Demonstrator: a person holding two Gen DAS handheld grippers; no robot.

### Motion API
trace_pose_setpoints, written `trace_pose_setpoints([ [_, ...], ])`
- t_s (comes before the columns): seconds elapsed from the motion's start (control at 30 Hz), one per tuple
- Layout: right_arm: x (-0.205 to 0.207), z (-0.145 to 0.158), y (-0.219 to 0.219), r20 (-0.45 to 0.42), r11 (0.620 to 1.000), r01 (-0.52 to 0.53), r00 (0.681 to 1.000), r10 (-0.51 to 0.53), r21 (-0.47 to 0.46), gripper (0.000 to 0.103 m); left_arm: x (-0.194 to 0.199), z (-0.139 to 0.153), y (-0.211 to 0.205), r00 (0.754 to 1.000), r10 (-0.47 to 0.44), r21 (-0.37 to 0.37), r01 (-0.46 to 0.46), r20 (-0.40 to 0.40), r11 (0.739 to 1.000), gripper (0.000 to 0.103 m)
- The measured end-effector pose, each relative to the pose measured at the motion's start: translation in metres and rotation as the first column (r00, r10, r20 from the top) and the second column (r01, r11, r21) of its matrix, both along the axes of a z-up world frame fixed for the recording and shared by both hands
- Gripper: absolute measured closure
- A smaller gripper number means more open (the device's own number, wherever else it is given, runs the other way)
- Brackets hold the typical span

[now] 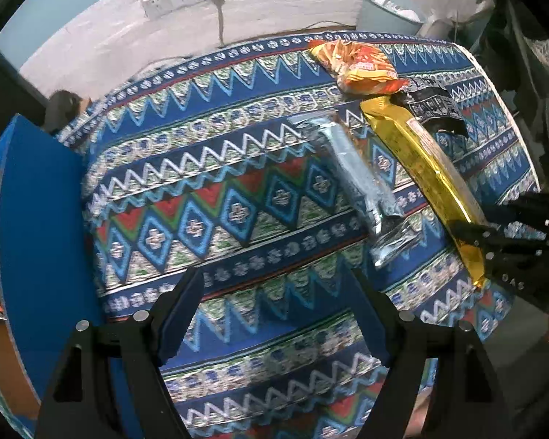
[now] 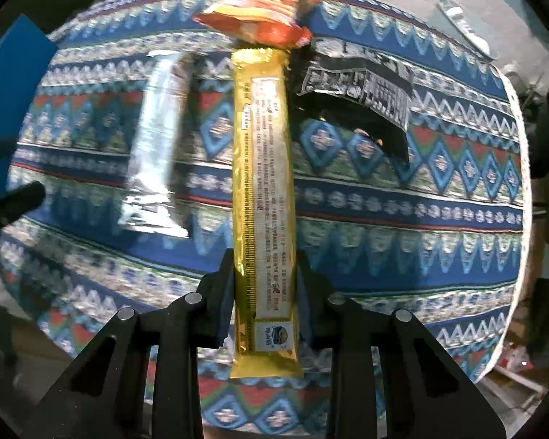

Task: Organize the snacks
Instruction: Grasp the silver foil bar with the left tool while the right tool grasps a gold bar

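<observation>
Four snacks: my right gripper [image 2: 263, 292] pinches the gold pack [image 2: 263, 168]; lift level. Left gripper [image 1: 274, 314] spread, empty.

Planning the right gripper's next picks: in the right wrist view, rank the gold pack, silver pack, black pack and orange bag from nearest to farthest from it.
1. Gold pack: between the right gripper's fingers, centre.
2. Silver pack: left of the gold pack.
3. Black pack: right, farther back.
4. Orange bag: far edge, beyond the gold pack's tip.
</observation>
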State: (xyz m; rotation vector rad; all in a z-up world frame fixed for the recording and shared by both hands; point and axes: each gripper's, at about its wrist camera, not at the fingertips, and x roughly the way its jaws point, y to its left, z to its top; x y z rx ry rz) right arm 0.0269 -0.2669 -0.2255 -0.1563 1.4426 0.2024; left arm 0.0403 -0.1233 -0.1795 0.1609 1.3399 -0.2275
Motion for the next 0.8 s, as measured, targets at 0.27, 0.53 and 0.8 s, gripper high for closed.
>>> trace_pose_setpoints([
  [0.27, -0.004, -0.004, -0.031, -0.003, 1.000, 0.026, 1.000, -0.026, -0.001, 0.072, 0.025, -0.010, -0.015, 0.996, 0.082, -0.075, -0.085, -0.043, 0.994, 0.022],
  [0.53, 0.011, 0.008, -0.055, 0.031, 0.990, 0.064, 0.997, -0.069, 0.127, 0.052, 0.055, -0.023, -0.031, 0.981, 0.172, -0.127, -0.183, -0.091, 0.975, 0.015],
  [0.8, 0.036, 0.024, -0.075, 0.051, 0.989, 0.070, 0.996, -0.077, 0.130, 0.050, 0.082, -0.038, -0.057, 0.975, 0.192, -0.157, -0.208, -0.111, 0.966, 0.015],
])
